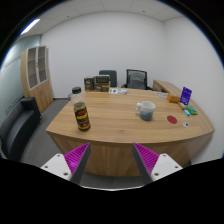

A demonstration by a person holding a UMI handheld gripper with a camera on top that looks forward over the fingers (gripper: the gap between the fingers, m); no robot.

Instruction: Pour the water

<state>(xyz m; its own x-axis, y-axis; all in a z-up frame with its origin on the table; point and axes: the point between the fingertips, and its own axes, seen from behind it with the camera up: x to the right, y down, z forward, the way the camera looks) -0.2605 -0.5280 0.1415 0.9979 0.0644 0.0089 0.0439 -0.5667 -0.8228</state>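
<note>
While far from table (120, 125), gripper (112, 160) open, empty; bottle (82, 115) at eleven o'clock, cup (146, 110) at one, both upright, ready for pouring.

Desk (115, 122): light wood-grain top, smooth, low sheen
Jar (82, 115): dark glossy body, printed label, pale lid
Cup (147, 110): grey-blue, matt, plastic by its look
Chairs (135, 78): black, upholstered, matt
Cabinet (38, 78): same light wood, glazed doors
Walls (100, 45): plain white, matt
Fingers (112, 159): white plastic; pads (76, 157) magenta, ribbed, standing apart
</note>
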